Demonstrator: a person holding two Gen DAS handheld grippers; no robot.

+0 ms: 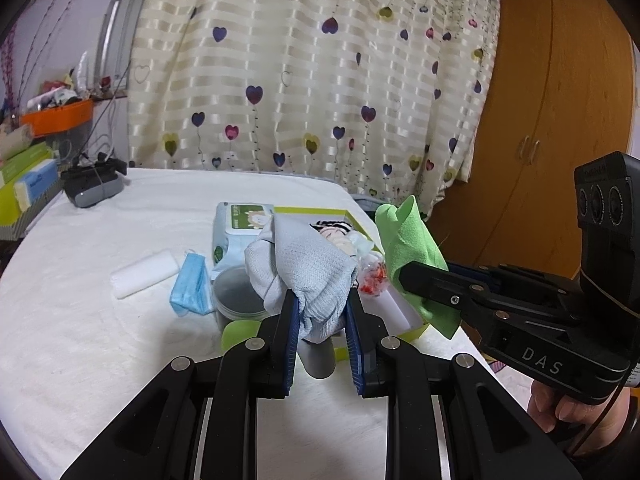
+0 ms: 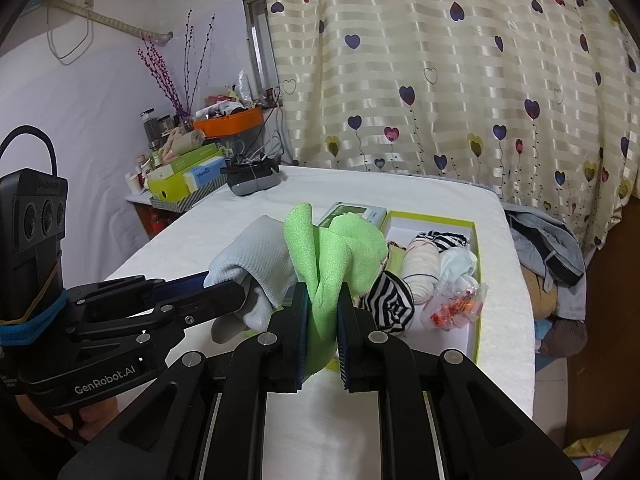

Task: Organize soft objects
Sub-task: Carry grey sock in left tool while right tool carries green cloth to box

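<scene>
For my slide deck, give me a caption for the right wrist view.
Right gripper holds a green cloth near the box.

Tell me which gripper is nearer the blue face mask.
Left. The left gripper, holding the pale blue sock, sits just right of the blue face mask; the right gripper, gripping the green cloth, is farther right.

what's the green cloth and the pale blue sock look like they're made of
Green cloth: probably microfibre or thin fleece; matte, finely napped surface, soft floppy folds in the right gripper. Pale blue sock: a knit, likely cotton blend; visible ribbed stitch rows, bunching limply between the left gripper fingers.
</scene>
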